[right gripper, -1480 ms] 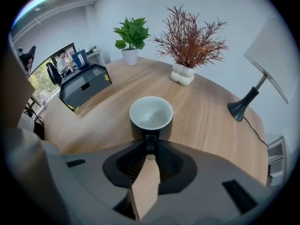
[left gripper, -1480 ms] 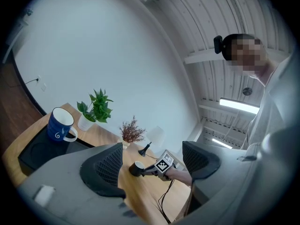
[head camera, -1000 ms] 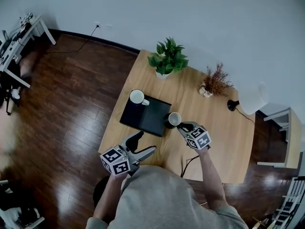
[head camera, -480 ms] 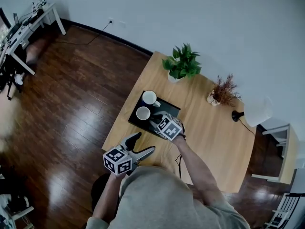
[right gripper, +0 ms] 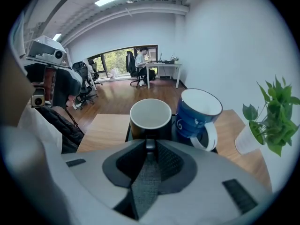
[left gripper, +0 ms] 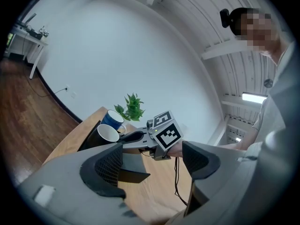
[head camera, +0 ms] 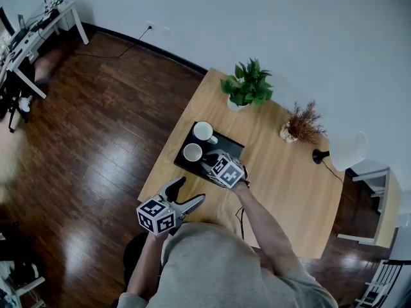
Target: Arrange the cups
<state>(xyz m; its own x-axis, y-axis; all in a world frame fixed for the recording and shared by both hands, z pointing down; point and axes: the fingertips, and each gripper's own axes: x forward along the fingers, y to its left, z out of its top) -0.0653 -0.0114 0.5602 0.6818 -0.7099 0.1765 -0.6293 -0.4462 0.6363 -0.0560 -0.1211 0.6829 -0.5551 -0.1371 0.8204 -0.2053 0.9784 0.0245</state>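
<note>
The right gripper is clamping narrowly on the handle of the black cup. The black cup is standing upright within the black tray, at the tray's near-left part; whether its base is fully resting there cannot be confirmed. The blue cup is sitting at the tray's far-left corner, just beside the black cup. The left gripper is hovering off the tray's near side, over the edge of the surface, with its jaws standing wide and nothing between them. A potted plant is standing beyond the tray's far side.
</note>
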